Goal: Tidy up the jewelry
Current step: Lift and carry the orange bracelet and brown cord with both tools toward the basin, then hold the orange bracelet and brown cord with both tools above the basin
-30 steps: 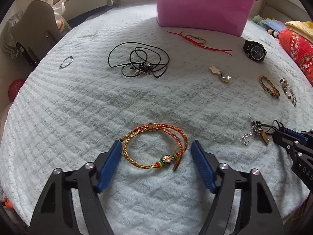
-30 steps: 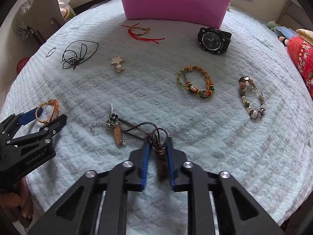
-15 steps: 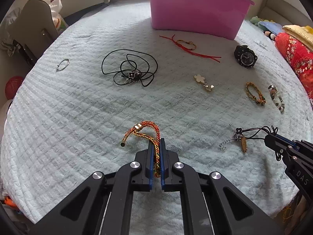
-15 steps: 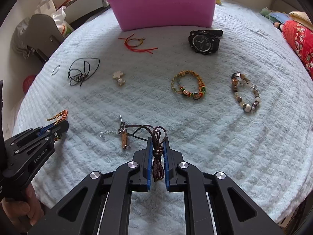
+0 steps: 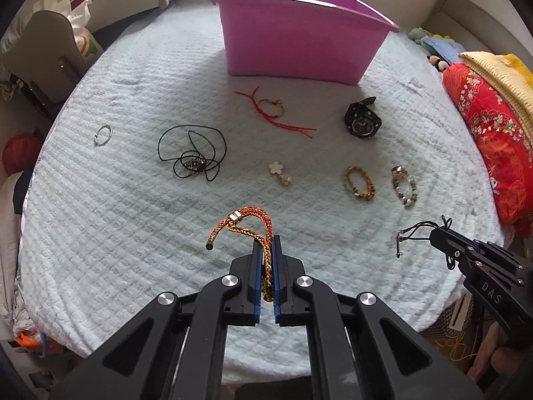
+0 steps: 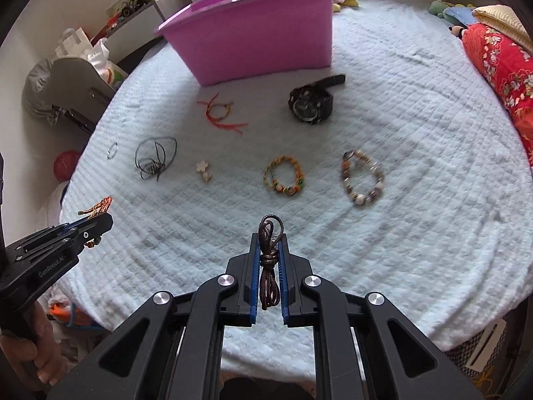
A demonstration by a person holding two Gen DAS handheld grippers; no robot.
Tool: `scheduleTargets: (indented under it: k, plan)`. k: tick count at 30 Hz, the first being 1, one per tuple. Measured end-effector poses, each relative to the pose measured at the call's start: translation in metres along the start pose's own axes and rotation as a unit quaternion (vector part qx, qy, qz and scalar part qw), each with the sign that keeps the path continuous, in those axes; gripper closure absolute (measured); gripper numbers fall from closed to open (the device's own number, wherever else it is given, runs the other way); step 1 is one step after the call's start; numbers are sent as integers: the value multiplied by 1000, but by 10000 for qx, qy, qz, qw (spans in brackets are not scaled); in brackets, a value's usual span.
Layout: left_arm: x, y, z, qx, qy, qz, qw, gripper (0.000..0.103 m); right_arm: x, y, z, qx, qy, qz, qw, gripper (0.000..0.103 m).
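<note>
Pads of the left tool point(image 5: 266, 250) are pressed together on an orange braided bracelet point(image 5: 253, 225), which is pinched between them and loops out ahead of the tips, its gold clasp and one loose end hanging to the left, clear of the pale blue bed cover point(image 5: 133, 233). The right tool point(image 6: 269, 243) is likewise clamped narrow on a bundle of brown cord necklace point(image 6: 269, 260), knotted between the pads with a small loop poking past the tips. In the left wrist view the rest of that cord trails off the right tool's tip with a small metal piece dangling; it is too blurred to say what the piece is.

Ahead of the right tool, near it, lie a yellow-green braided bracelet point(image 6: 283, 180) and, to its right, a beaded bracelet point(image 6: 361, 181). Ahead and left sits a white flower charm point(image 6: 204, 170), then a black cord necklace point(image 6: 155, 161) in loose coils, and a thin silver ring point(image 6: 113, 150) farthest left. Farther ahead are a red string bracelet point(image 6: 221, 116) and a black wristwatch point(image 6: 311, 103). Beyond them all, at the far edge of the bed cover, stands a pink plastic bin point(image 6: 263, 30). A red floral quilt point(image 6: 499, 66) lies well off to the right. A person's hand point(image 6: 20, 356) grips the left tool's handle at the lower left.
</note>
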State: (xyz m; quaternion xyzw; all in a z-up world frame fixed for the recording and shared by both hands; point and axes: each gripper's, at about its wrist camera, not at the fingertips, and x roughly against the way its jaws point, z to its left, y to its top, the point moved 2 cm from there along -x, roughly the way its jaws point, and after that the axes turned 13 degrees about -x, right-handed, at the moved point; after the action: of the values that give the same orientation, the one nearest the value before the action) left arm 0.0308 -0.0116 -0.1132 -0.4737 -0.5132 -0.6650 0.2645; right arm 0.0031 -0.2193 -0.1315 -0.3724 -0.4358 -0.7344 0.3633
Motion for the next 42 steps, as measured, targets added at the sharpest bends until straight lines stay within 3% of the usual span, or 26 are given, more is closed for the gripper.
scheduleTargets:
  k: [8,17,26,32,42]
  plan:
    - [68,56,-8,382,128,-41,9992,97,79,53,2,-49,224,-197,9995,93]
    - [118,118,1,294,285,-292,9987,97,130,115,34,20,493,-394,9980,93]
    - [112,193,36,-192,61,-532,9984,97,126,185,64,-44,302,-398,9987,93]
    - [91,238,54,-467,-40,-369,9982,97,120,229,83,-291,222,-551,9978,93]
    - [66,294,73,-16,-56,-283,9996,97,92,302,107,-42,324,-403,9987,93]
